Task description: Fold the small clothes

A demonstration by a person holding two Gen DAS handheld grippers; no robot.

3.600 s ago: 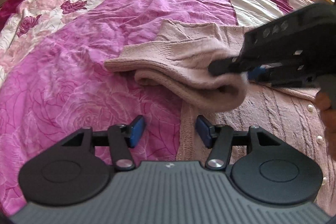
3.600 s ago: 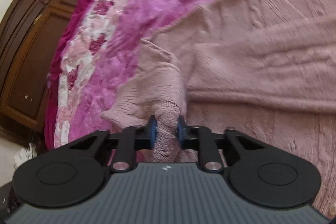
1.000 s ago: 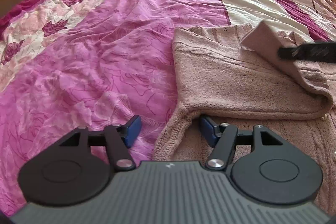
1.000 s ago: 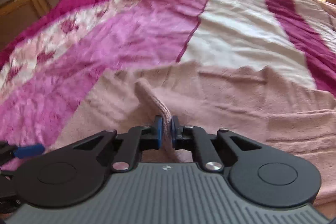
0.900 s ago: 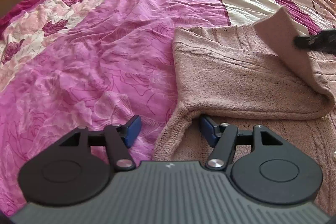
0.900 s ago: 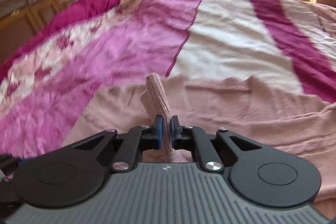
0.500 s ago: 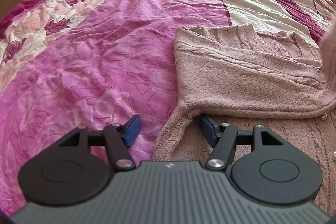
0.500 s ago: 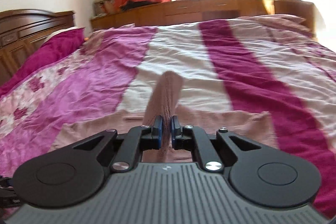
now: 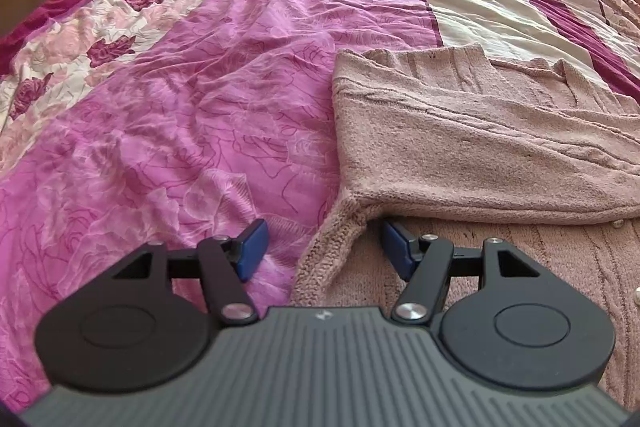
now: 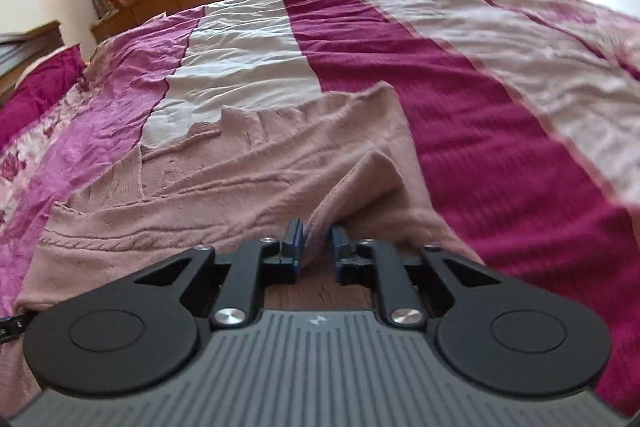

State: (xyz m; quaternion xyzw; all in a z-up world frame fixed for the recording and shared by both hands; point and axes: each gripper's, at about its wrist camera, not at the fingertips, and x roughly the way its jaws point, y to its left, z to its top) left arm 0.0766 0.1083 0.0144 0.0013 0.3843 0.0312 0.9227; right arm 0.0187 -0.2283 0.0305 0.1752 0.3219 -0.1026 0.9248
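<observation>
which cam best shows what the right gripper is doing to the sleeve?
Right wrist view. It shows the right gripper with a ridge of the pink sweater's sleeve between its slightly parted blue pads. The left wrist view shows only the sleeve folded across the sweater body; the right gripper is out of frame.

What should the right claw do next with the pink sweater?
Probably open a bit wider and back away. The right gripper has its pads slightly apart, and the sleeve already lies across the sweater. The left gripper is open, holding nothing.
</observation>
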